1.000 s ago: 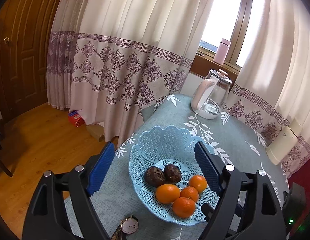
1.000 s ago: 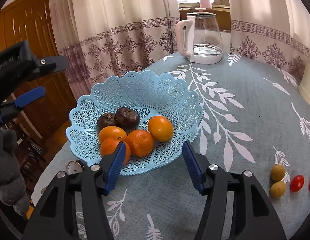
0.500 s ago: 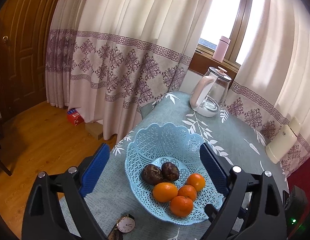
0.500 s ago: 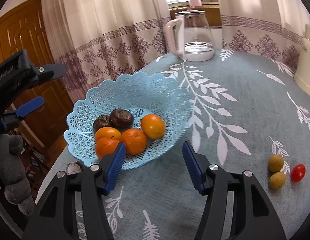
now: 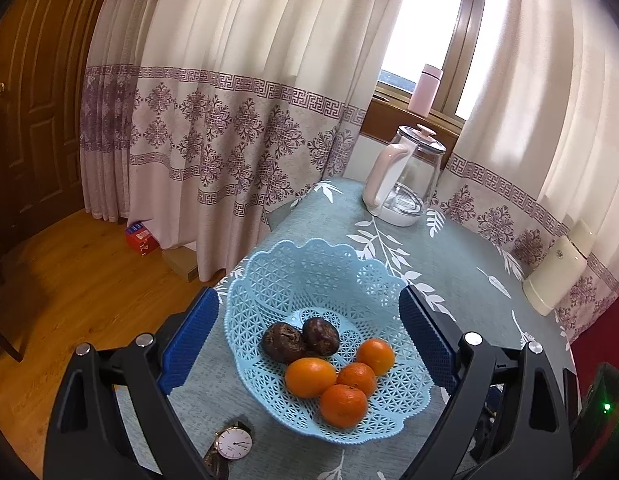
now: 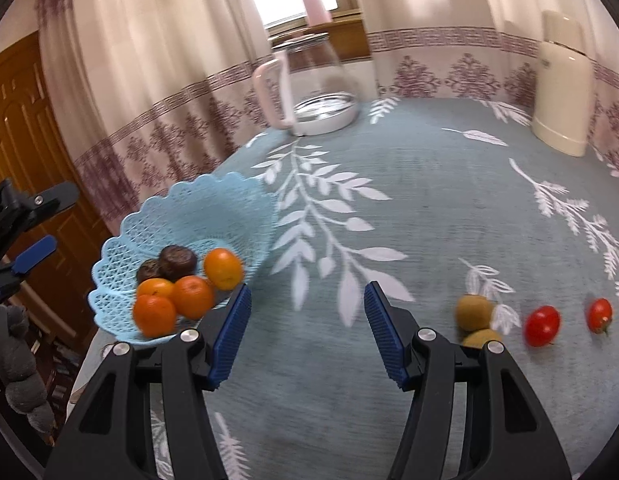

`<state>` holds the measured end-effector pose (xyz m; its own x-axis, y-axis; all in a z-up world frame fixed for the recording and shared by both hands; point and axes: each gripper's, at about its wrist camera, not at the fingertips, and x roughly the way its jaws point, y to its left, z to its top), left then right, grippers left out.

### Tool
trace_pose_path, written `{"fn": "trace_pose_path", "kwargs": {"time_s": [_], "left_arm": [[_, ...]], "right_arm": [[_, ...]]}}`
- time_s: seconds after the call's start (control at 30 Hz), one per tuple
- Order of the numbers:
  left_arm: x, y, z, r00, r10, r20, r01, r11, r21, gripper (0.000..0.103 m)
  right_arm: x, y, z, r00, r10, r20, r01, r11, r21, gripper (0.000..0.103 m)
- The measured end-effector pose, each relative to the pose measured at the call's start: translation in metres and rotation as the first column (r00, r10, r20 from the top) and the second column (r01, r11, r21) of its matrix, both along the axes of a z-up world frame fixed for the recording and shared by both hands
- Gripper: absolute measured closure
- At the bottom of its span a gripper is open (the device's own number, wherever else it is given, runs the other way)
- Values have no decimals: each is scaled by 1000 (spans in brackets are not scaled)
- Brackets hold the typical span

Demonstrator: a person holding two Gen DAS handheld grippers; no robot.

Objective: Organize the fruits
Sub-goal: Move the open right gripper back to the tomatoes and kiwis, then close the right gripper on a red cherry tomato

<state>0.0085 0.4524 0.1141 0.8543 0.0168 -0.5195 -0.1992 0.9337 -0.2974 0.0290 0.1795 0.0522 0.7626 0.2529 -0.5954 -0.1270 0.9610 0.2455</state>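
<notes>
Leaf-print tablecloth (image 6: 429,200) carries two tomatoes (image 6: 542,325) right of the wide-spread, empty right hand-held gripper (image 6: 307,312).

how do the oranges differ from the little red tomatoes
The oranges are orange and larger, four piled in the blue basket; the tomatoes are red and smaller, two lying apart on the bare tablecloth. Both kinds are round, and neither gripper holds any.

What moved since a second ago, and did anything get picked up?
The right tool swung right, away from the blue basket toward the loose fruit: two yellow-green ones and two red tomatoes. The left tool pulled back slightly. Nothing was picked up; both stayed open, and the basket's fruit stayed put.
</notes>
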Motion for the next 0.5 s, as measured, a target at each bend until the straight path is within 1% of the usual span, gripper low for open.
{"fn": "trace_pose_path", "kwargs": {"time_s": [0.23,0.5], "left_arm": [[-1,-15,1,999,-43,0,43,999,18,10],[-2,-34,1,996,-90,-3,90,995,46,10]], "right_arm": [[-3,-40,-3,995,-100,-8,100,995,11,43],[-8,-89,-10,977,-215,-19,215,976,19,43]]}}
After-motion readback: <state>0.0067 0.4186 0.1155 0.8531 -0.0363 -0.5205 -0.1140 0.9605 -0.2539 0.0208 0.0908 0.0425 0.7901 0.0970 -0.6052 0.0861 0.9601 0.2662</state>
